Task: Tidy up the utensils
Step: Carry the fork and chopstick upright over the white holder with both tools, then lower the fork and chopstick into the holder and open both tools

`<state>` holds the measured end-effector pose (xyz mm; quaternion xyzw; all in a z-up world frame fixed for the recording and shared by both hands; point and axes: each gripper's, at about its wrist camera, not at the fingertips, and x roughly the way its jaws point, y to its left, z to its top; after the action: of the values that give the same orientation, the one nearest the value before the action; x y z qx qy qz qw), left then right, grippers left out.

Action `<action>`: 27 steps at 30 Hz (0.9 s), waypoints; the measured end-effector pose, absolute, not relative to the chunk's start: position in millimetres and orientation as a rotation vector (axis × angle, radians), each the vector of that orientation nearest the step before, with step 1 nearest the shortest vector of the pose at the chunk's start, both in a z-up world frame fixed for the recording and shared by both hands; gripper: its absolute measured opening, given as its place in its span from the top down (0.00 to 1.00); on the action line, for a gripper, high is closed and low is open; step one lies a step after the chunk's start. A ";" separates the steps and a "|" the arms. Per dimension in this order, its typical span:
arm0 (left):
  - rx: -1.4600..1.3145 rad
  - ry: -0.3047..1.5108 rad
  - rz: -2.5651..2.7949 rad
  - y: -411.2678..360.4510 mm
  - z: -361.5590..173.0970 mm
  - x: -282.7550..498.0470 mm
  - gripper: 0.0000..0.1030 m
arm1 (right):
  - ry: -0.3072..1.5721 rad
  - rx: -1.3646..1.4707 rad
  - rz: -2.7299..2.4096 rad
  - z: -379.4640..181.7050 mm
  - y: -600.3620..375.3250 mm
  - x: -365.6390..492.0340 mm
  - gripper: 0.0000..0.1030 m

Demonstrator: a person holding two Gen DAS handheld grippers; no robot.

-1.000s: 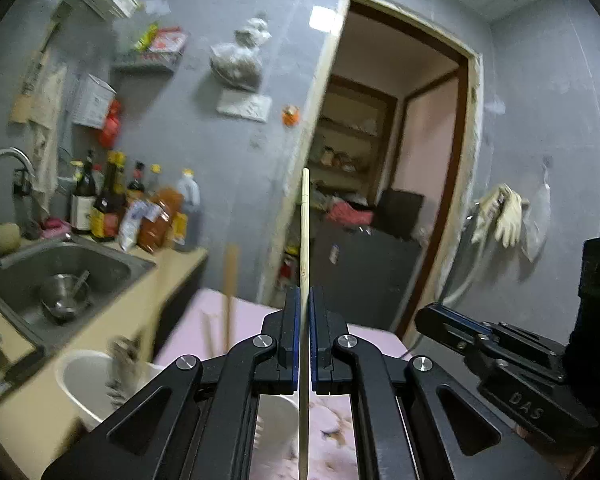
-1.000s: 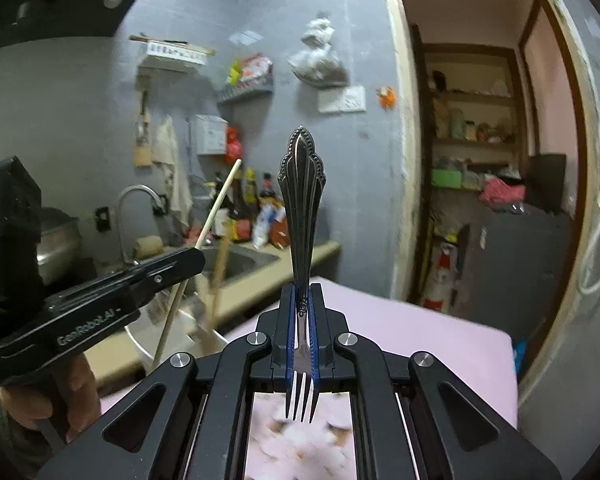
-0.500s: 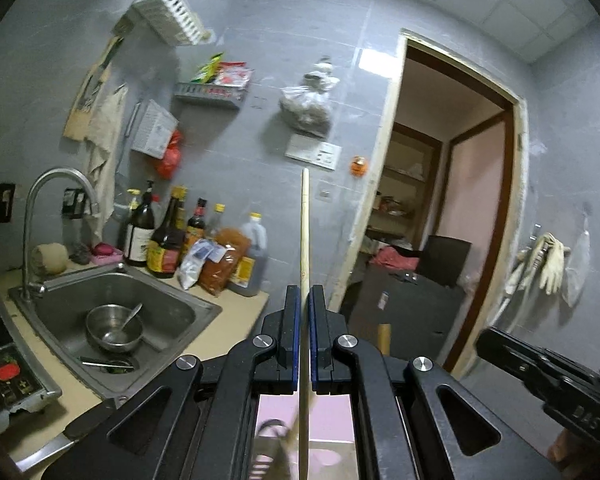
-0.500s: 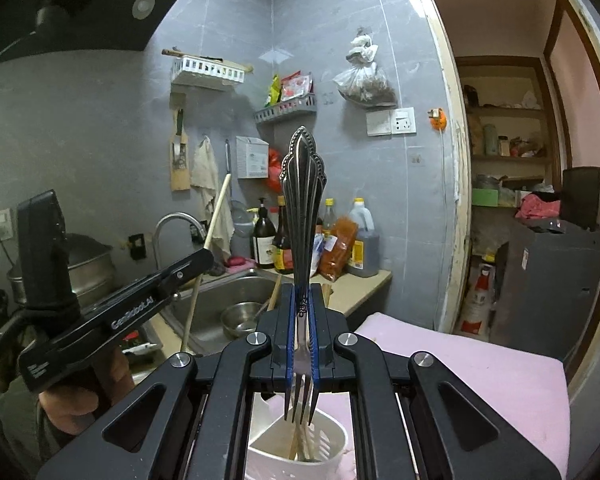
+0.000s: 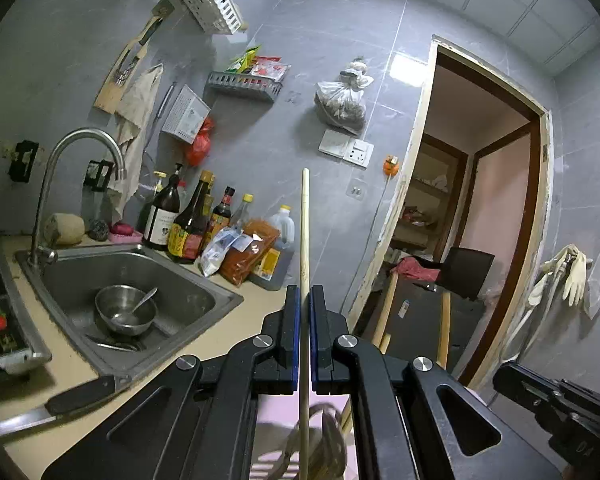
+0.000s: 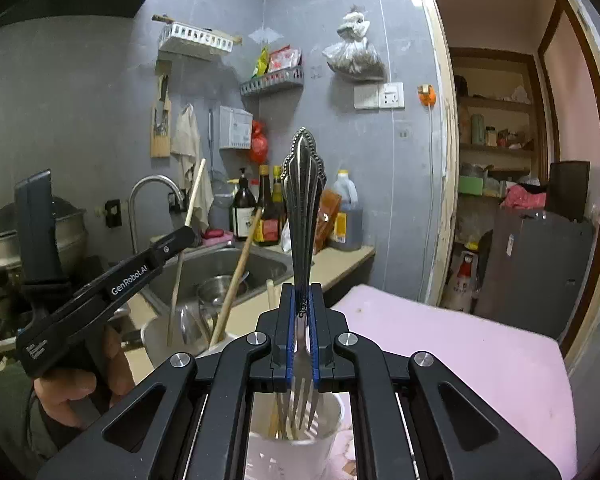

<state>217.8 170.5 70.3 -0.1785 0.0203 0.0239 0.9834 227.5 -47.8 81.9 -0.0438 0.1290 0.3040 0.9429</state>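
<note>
Grey tiled wall, steel sink, open doorway

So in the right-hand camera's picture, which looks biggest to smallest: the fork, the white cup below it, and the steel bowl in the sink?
As they look in that view:
1. Fork, tallest by far, but it sits right at the camera, so that is partly nearness.
2. White cup, partly hidden by the gripper.
3. Steel bowl, smallest, but farthest away.
</note>
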 end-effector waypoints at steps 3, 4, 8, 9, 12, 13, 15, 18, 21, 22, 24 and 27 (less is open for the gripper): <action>-0.335 0.048 0.052 162.2 63.5 212.9 0.98 | 0.290 -0.084 0.625 72.8 -47.3 229.6 0.96; -0.323 0.051 0.050 158.5 61.4 211.0 0.98 | 0.297 -0.083 0.626 70.0 -47.4 230.0 0.96; -0.276 0.082 0.052 146.2 53.2 205.0 0.98 | 0.322 -0.076 0.627 61.4 -48.0 230.1 0.96; -0.266 0.096 0.050 143.0 50.3 203.3 0.98 | 0.330 -0.072 0.628 59.5 -48.7 230.2 0.96; -0.229 0.114 0.053 136.2 44.6 199.8 0.98 | 0.353 -0.070 0.632 53.3 -50.3 230.0 0.96; -0.225 0.120 0.052 134.9 43.4 199.1 0.98 | 0.361 -0.069 0.634 51.4 -50.5 230.0 0.96; -0.228 0.147 0.041 133.4 41.8 199.2 0.98 | 0.373 -0.068 0.637 48.5 -50.6 231.4 0.95; -0.224 0.180 0.042 131.4 37.4 200.2 0.98 | 0.395 -0.057 0.641 45.0 -51.2 233.6 0.94; -0.230 0.206 0.040 130.1 33.6 200.0 0.98 | 0.399 -0.055 0.640 43.9 -51.9 233.7 0.94; -0.231 0.212 0.039 129.8 32.9 199.4 0.98 | 0.402 -0.054 0.641 44.0 -52.2 234.0 0.94; -0.231 0.223 0.037 128.6 32.8 198.3 0.98 | 0.402 -0.048 0.645 44.9 -53.4 234.5 0.93; -0.230 0.237 0.026 126.9 34.0 197.1 0.97 | 0.390 -0.046 0.644 46.8 -54.5 232.5 0.93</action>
<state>197.1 126.9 34.0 -0.1145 0.1178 0.0131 0.9863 232.5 -54.5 46.8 -0.0222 0.1904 0.3146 0.9297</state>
